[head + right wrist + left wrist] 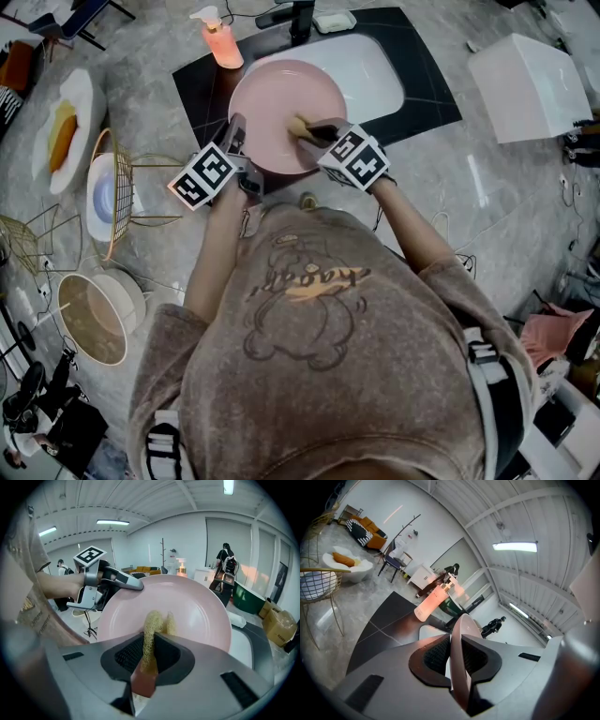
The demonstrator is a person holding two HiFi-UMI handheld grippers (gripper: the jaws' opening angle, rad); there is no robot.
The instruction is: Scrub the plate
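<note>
**Pink plate held over the sink, scrubber against its face**

I count one pink plate, tilted above the left edge of a white sink set in a black slab. My left tongs are narrow, clamped on the plate's near-left rim. The left gripper view shows that rim edge-on between the two dark pads. My right tongs pinch one straw-coloured fibrous scrubber, and its tip touches the plate's inner face. Only the right gripper view shows its coarse weave and a reddish piece at its lower end. In the head view it is just a small yellowish lump.

One pink pump bottle stands just beside the sink, and no view lets me read its label. There are two marker cubes, one on each gripper, patterned in black-and-white squares. The only lettering is a print above a bear drawing on the person's brown top, and I cannot read it.
</note>
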